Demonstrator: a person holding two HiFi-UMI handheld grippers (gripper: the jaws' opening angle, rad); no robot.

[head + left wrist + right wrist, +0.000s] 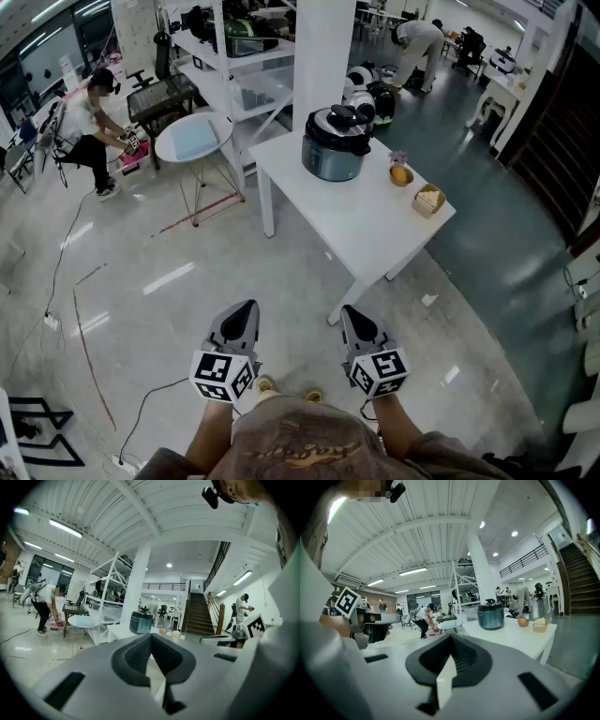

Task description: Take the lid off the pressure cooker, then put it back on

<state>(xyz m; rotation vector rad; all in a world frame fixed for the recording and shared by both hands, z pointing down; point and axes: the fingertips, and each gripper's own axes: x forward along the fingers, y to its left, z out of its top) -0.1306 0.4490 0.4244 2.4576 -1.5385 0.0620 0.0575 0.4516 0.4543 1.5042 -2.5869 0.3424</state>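
White rectangular table (pixel 349 223) on glossy grey floor (pixel 187 272); white pillar (pixel 323 42) behind it. Near table's right edge: small bowl (pixel 401 175) with orange contents, pale open box (pixel 429 201) just beside, not touching. Round white side table (pixel 167 148) on thin legs to left, light blue item (pixel 192 139) on top (kind unclear). White shelving rack (pixel 246 94) behind. Person (pixel 89 117) crouches far left; another person (pixel 415 39) bends over at back. Cables (pixel 91 364) trail across floor. Staircase (pixel 198 617) shows in left gripper view.
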